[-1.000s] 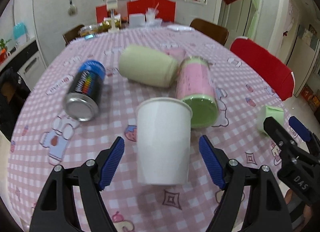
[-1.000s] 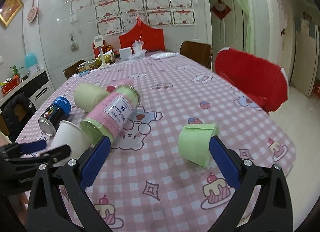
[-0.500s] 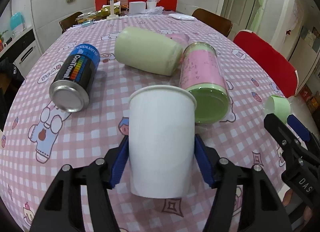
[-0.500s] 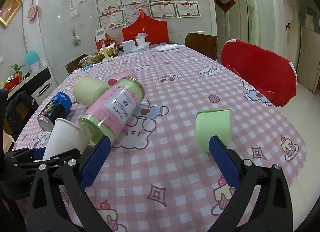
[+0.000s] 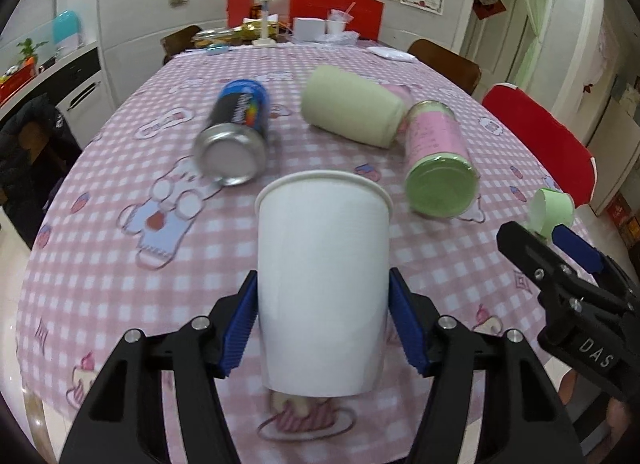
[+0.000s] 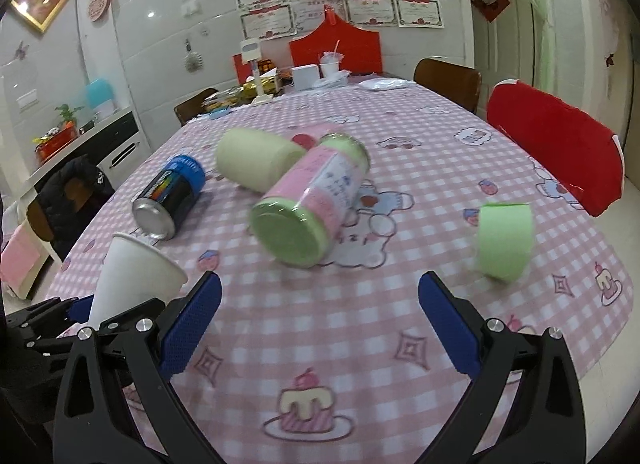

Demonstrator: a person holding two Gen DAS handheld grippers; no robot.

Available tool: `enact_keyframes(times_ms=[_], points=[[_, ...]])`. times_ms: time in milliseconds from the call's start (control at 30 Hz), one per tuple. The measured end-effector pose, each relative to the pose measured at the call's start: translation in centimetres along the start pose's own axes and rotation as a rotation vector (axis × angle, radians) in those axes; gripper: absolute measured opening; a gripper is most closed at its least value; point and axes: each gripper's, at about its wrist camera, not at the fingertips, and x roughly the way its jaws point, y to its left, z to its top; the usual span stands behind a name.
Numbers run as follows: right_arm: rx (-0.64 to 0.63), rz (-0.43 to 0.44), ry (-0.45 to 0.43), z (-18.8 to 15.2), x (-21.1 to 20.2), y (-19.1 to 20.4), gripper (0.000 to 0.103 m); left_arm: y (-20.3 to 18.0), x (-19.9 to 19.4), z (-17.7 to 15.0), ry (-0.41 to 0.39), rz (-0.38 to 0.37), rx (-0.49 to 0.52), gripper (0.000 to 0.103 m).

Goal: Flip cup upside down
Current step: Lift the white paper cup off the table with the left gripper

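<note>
A white paper cup [image 5: 323,284] stands mouth up between the blue pads of my left gripper [image 5: 323,324], which is shut on its lower half and holds it above the pink checked tablecloth [image 5: 100,264]. The cup also shows in the right wrist view [image 6: 136,276], tilted, at the lower left. My right gripper [image 6: 318,324] is open and empty over the near part of the table. A small green cup [image 6: 505,240] lies on its side ahead and right of it, and shows in the left wrist view [image 5: 552,211] too.
A blue and black can [image 5: 236,131], a pale green roll [image 5: 352,109] and a pink jar with a green lid [image 5: 438,161] lie on their sides mid-table. Red chairs [image 6: 560,143] stand at the right edge. Clutter sits at the far end [image 6: 304,75].
My left gripper closed on the white cup, then lifted it and drew it back toward the near table edge. My right gripper stayed open and shifted a little left of the green cup.
</note>
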Motion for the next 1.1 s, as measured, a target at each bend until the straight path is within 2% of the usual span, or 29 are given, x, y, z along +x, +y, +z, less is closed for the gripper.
enact_keyframes(times_ms=[267,567,767,1000,1100], points=[[-0.014,0.032,0.026,-0.2,0.1,2.0,0.095,2.3,-0.1,-1.0,0.003,0.025,-0.045,0.063],[0.004,0.051,0.06,-0.4,1.0,2.2,0.095,3.1,0.6,-1.0,0.021,0.007,-0.099,0.064],[0.017,0.067,0.063,-0.2,0.8,2.4,0.095,3.6,0.3,-1.1,0.039,-0.032,-0.116,0.064],[0.033,0.114,0.061,0.5,0.0,3.1,0.095,4.8,-1.5,-1.0,0.009,-0.104,-0.146,0.066],[0.031,0.118,0.058,0.7,-0.3,3.6,0.095,5.4,-2.1,-1.1,0.002,-0.137,-0.165,0.074]])
